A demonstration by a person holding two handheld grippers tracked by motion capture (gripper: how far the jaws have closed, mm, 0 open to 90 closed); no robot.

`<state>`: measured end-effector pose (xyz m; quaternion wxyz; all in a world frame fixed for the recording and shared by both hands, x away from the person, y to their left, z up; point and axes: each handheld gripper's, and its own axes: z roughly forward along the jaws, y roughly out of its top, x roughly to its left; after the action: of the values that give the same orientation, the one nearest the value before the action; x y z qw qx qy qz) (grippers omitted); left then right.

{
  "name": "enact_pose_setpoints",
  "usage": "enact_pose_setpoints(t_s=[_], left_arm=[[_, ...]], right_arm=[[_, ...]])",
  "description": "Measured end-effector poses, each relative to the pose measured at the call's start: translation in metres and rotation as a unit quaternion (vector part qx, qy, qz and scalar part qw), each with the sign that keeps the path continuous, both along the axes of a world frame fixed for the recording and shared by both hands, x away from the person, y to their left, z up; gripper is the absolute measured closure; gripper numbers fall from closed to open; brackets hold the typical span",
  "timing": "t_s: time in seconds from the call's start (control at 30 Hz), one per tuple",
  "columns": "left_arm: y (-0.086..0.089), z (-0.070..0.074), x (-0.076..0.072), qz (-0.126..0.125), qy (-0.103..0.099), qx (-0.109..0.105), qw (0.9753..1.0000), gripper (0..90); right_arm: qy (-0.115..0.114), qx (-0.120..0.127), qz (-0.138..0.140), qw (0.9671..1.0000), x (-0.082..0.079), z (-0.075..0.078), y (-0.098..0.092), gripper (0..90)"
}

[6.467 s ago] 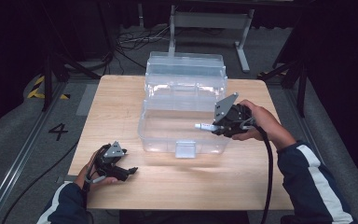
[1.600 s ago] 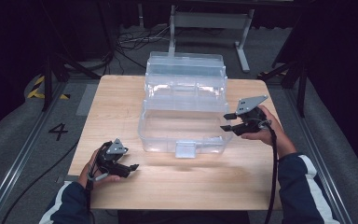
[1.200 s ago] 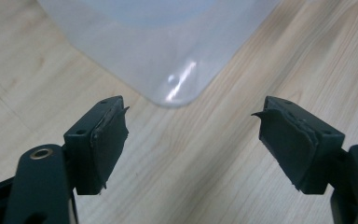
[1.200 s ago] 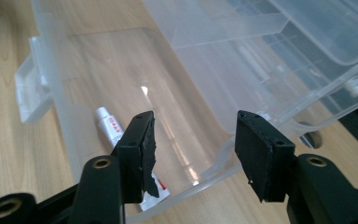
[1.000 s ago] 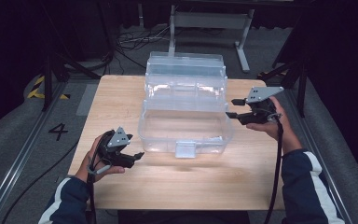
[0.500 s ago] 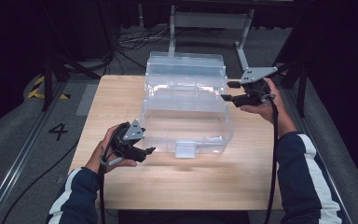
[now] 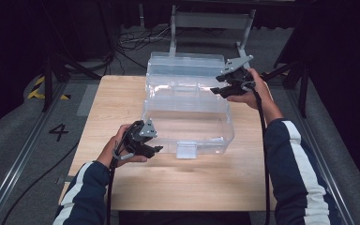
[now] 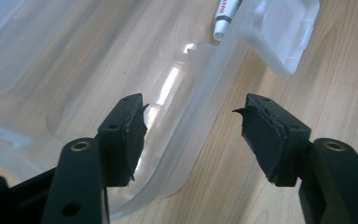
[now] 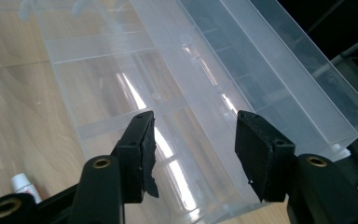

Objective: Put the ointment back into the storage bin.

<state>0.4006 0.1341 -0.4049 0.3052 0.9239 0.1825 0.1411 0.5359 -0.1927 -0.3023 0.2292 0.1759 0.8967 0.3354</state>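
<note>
On the pale wooden table [image 7: 122, 103], whose smooth top shows a fine straight grain, stands a large clear plastic storage box [image 7: 187, 122], rectangular with rounded corners and glossy walls that catch bright streaks of light. It sits near the middle of the table, its lid [image 7: 187, 65] swung up at the far side; that lid is see-through too, and the right gripper view shows it moulded into long ribbed compartments. A small square latch flap [image 7: 186, 149] of the same milky plastic hangs at the middle of the box's near wall. The right gripper [image 7: 220, 86], matte black with a grey three-cornered plate on top, hangs at the box's far right corner, by the lid's right end; its jaws stand wide apart with nothing between them, and in its own view they frame the box's ridged upper edge. The left gripper [image 7: 155, 148], equally black and angular, is at the box's near left corner, and its jaws are also spread wide, straddling the thick rounded rim without touching it, as far as the left gripper view shows. Inside the box, close to the latch, lies a slim white marker [image 8: 224, 17] with red lettering.
</note>
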Motion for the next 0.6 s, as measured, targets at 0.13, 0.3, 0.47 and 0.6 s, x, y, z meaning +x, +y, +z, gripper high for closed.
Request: enact_pose_setpoints(t_s=[0.13,0.3,0.47,0.6], left_arm=[[-0.005,-0.003,0.004,-0.016,0.013,0.011,0.9997,45.5],[-0.014,-0.007,0.009,-0.029,0.027,0.033,0.9987,55.2],[-0.020,-0.007,0.012,-0.038,0.021,0.056,0.9975,62.1],[-0.022,-0.010,0.015,-0.040,0.020,0.065,0.9969,68.2]], right_arm=[[0.012,-0.005,0.005,0.9999,0.007,-0.002,0.004,50.9],[0.026,-0.021,0.013,0.9994,0.012,-0.003,0.012,59.3],[0.016,-0.030,0.014,0.9993,0.011,0.004,0.016,57.9],[0.006,-0.060,-0.002,0.9982,0.016,0.005,0.016,55.8]])
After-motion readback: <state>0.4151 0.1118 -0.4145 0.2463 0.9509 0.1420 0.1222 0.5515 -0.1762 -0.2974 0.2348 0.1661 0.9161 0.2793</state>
